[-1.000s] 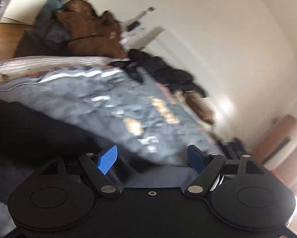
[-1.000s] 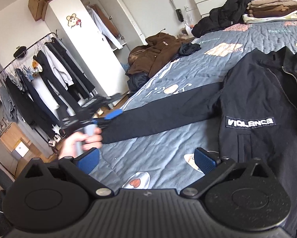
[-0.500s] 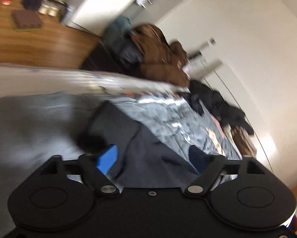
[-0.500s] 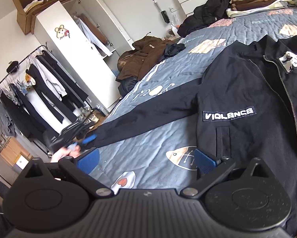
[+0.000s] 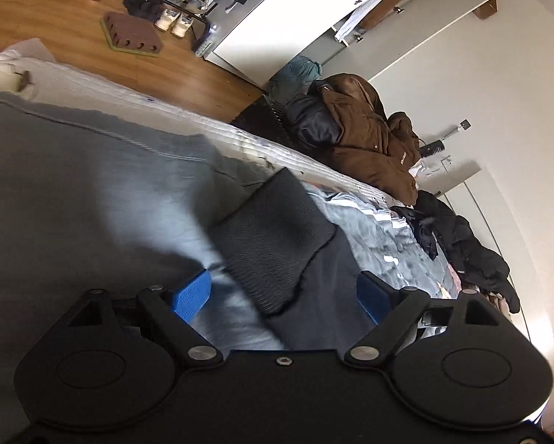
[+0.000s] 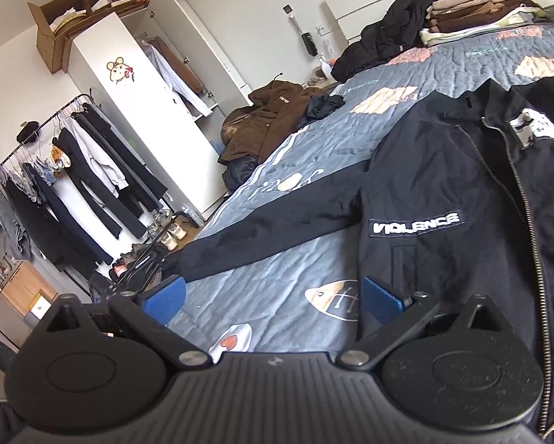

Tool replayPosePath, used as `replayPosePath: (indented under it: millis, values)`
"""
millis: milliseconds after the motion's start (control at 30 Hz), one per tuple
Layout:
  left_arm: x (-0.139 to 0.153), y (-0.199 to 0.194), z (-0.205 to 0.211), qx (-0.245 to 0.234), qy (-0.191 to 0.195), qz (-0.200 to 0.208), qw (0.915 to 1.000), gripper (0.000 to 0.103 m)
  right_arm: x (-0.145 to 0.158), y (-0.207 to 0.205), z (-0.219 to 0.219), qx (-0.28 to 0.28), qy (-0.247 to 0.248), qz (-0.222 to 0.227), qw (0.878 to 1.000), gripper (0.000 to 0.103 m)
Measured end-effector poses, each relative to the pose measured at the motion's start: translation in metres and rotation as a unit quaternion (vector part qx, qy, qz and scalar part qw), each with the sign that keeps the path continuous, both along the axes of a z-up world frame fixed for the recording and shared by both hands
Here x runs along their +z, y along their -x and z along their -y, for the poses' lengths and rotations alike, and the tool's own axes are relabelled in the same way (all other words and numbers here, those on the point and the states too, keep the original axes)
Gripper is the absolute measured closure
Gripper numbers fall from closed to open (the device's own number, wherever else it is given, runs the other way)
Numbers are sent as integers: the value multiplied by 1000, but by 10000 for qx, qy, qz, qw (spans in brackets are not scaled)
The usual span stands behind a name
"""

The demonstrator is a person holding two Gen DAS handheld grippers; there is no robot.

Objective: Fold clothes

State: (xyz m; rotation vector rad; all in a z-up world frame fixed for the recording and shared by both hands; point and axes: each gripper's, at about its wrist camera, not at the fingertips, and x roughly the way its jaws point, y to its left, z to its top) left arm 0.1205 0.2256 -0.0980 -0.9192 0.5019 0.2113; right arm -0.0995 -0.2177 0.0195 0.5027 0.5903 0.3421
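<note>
Lying between the left hand-held gripper (image 5: 282, 298) fingers — jacket cuff (image 5: 273, 244)

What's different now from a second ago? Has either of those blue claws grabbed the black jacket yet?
Not yet. The left gripper has swung down to the sleeve cuff, which now lies between its open fingers. The right gripper crept closer to the black jacket, jaws open, holding nothing. The jacket itself stays spread flat on the bed.

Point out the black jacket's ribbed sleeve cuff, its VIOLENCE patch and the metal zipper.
black ribbed sleeve cuff (image 5: 273, 244): left wrist view, middle of the knit.
white-lettered VIOLENCE patch (image 6: 415, 223): right wrist view, centre of the lettering.
metal zipper (image 6: 524, 199): right wrist view, mid-length of the teeth.
</note>
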Motion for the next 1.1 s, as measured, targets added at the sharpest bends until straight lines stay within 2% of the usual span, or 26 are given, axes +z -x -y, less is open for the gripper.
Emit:
replayPosePath:
  millis: [33, 67, 100, 133, 167, 233, 400, 500, 633, 867, 1000, 1100]
  values:
    - [0, -2, 2, 12, 34, -4, 10000, 21, -1, 1, 3, -24, -2, -7, 10000, 1]
    - [-1, -3, 4, 0, 128, 5, 9999, 38, -2, 0, 6, -31, -7, -14, 10000, 1]
    - [-2, -4, 5, -11, 221, 15, 9998, 51, -3, 0, 9, -38, -11, -22, 10000, 1]
    - [-2, -5, 7, -3, 247, 1, 9997, 76, -4, -1, 12, -41, -3, -32, 10000, 1]
    - [-2, -4, 10, 34, 166, -49, 9998, 81, -5, -3, 15, -44, 16, -29, 10000, 1]
    - [2, -3, 16, 78, -42, -106, 9999, 83, -6, -5, 22, -24, 57, -5, 10000, 1]
    - [39, -7, 42, -247, -892, 192, 9955, 85, -8, -17, 45, -4, 262, 10, 9997, 1]
    - [64, -10, 60, -469, -1355, 367, 9890, 85, -10, -27, 62, -114, 361, -12, 9993, 1]
    - [97, -14, 84, -763, -1967, 598, 9757, 85, -8, -38, 77, -110, 490, -16, 9987, 1]
    - [140, -24, 162, -1402, -2919, 979, 9410, 87, 8, -28, 89, 114, 398, 401, 9983, 1]
    - [158, -24, 223, -1878, -3366, 1308, 9134, 87, 17, -23, 99, 54, 326, 515, 9981, 1]
    - [167, -26, 280, -2291, -3552, 1562, 8927, 87, 22, -22, 108, 8, 309, 542, 9981, 1]
